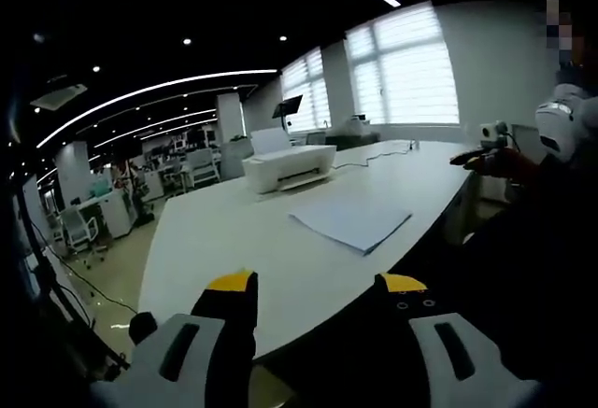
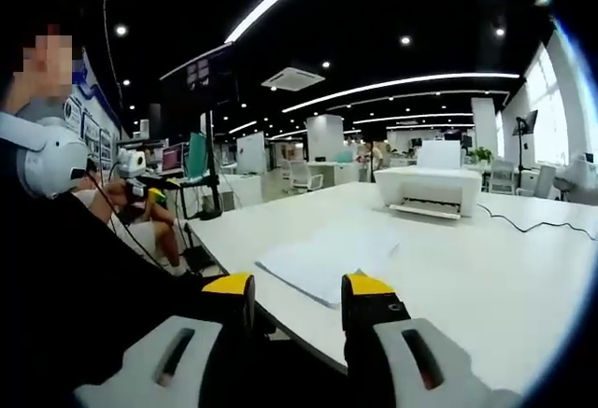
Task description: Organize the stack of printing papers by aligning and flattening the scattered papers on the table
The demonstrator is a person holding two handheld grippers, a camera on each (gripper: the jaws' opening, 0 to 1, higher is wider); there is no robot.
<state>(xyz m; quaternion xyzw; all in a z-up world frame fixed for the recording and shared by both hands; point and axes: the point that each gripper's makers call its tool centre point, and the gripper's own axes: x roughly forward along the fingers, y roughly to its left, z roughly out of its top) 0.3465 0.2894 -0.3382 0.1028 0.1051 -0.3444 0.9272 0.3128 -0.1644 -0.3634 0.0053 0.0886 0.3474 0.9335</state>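
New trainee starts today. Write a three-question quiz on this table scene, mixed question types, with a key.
1. True or false: the stack of papers lies on the white table.
2. What stands beyond the papers? A) printer B) kettle C) lamp
3. Fill in: the left gripper has its jaws ____, holding nothing.

Key: 1 true. 2 A, the printer. 3 open; the right gripper is open too.
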